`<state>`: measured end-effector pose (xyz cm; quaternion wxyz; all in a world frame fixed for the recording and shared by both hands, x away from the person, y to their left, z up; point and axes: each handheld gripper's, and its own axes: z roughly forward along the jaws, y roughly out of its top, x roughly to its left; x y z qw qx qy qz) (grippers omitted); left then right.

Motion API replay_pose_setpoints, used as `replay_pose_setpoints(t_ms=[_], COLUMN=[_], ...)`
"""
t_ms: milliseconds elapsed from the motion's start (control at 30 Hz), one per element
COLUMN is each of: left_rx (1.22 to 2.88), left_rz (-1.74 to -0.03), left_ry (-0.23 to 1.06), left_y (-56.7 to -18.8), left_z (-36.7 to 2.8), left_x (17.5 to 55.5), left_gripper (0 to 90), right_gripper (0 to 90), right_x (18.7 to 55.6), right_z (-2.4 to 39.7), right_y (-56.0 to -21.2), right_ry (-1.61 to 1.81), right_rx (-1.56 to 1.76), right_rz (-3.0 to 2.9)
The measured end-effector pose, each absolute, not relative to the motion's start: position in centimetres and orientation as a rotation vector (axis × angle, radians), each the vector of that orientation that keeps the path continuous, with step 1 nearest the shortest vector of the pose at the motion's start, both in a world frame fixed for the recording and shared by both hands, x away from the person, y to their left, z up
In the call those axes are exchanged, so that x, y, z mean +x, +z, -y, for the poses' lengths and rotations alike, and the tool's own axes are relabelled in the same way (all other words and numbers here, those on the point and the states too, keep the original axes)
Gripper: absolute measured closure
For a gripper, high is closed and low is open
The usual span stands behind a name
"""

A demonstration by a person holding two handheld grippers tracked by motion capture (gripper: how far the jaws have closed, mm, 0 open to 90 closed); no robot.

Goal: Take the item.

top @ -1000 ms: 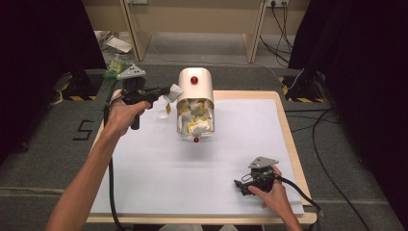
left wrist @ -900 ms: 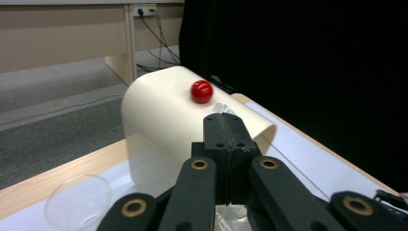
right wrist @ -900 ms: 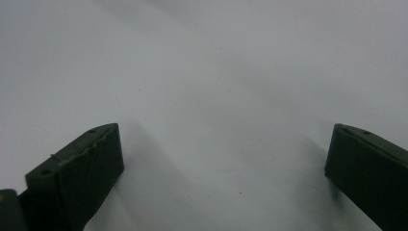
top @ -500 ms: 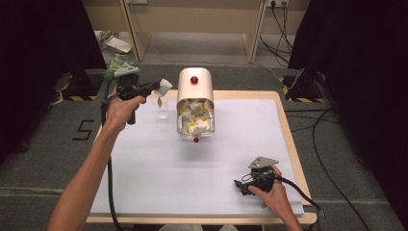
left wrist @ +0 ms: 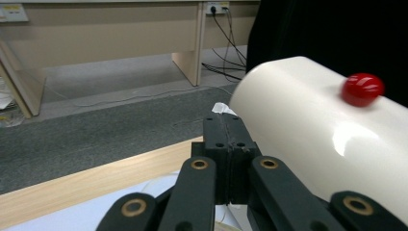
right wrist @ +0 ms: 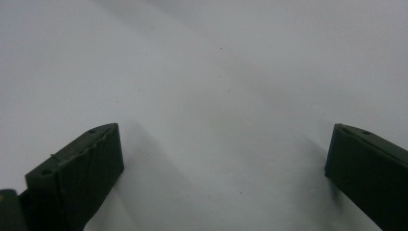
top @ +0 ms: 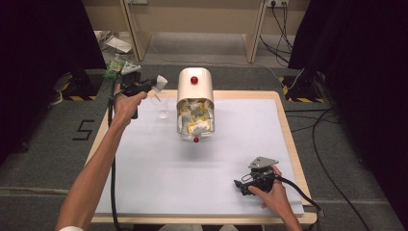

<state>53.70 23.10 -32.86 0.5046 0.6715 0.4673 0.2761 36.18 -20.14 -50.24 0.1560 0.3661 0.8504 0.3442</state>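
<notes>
A cream canister (top: 195, 91) lies on the white table mat (top: 159, 173), with a red knob (top: 194, 80) on top and white and yellow packets (top: 195, 120) showing in its open front. My left gripper (top: 155, 84) hovers just left of it, shut on a small white packet (top: 162, 80). In the left gripper view the jaws of my left gripper (left wrist: 231, 126) are pressed together. The white packet (left wrist: 222, 108) peeks out at their tip, beside the canister (left wrist: 308, 130). My right gripper (top: 239, 185) rests on the mat at the near right. Its jaws stand wide apart in the right gripper view (right wrist: 223, 139), with nothing between them.
A faint clear glass (top: 162, 108) seems to stand on the mat below the left gripper. The wooden table edge (top: 103, 125) runs along the left. Cables (top: 327, 159) trail off the right side, and litter (top: 113, 43) lies on the floor beyond.
My left hand has carried the white packet leftward and a little down, away from the canister's side. The right hand has stayed put.
</notes>
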Motion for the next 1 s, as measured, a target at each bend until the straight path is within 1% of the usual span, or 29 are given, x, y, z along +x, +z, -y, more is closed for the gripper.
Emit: replay_pose_setpoints(t_ms=[233,1000], left_rx=[1.608,1.624], left_rz=[-1.160,-1.212], left_ry=[0.718,0.727], left_y=[-34.1,-37.1], left_z=[-23.4,-22.8], left_x=[55.2,57.8], left_gripper=[89.3,89.2], right_gripper=[0.4,0.4], right_x=[36.2,36.2], right_z=[20.1,20.1], right_y=[-50.2,-50.2], right_ry=[0.985,0.984], right_rx=[1.049,1.051], right_rz=[-2.436,-2.436])
